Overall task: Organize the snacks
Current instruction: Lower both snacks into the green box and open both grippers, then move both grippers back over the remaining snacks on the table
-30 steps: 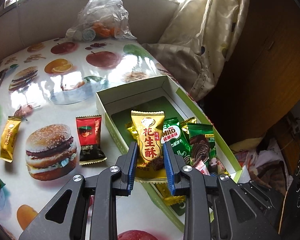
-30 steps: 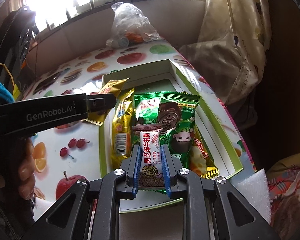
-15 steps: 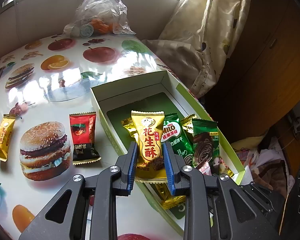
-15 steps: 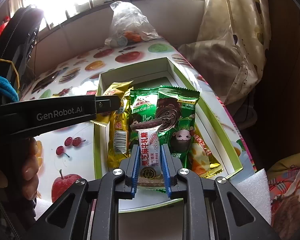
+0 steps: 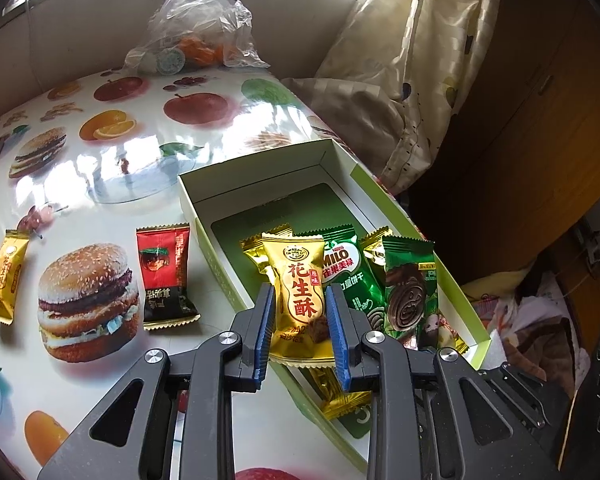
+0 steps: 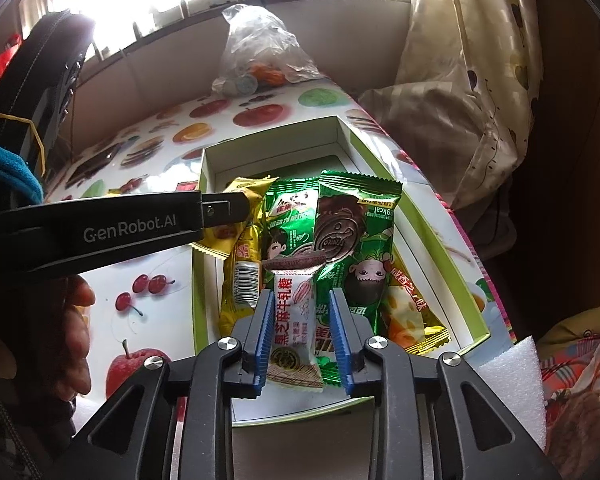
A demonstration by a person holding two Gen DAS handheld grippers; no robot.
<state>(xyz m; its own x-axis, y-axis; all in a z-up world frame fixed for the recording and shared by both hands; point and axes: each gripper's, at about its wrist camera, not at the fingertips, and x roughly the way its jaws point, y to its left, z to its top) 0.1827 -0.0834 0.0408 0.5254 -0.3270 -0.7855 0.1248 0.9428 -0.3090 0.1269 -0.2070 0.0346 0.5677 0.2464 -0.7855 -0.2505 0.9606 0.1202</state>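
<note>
A shallow green-and-white box (image 5: 260, 176) (image 6: 208, 168) lies on the fruit-print table and holds several snack packets, among them a green Milo packet (image 5: 346, 276) and a green biscuit packet (image 6: 358, 232). My left gripper (image 5: 300, 320) is shut on a gold peanut-crisp packet (image 5: 298, 300), held above the box's near left wall. My right gripper (image 6: 300, 320) has its jaws apart: a white sesame candy (image 6: 294, 320) leans on the left finger, with a gap at the right finger. The left gripper's arm (image 6: 100, 228) crosses the right wrist view.
A red-and-black packet (image 5: 165, 276) and a gold packet (image 5: 8, 276) lie on the table left of the box. A clear plastic bag (image 5: 198, 24) sits at the far edge. A curtain (image 5: 400, 60) hangs at the right. White foam (image 6: 516, 376) lies near right.
My right gripper's jaws have spread; the white candy now touches only the left finger. My left gripper keeps hold of the gold packet and has shifted slightly toward the box.
</note>
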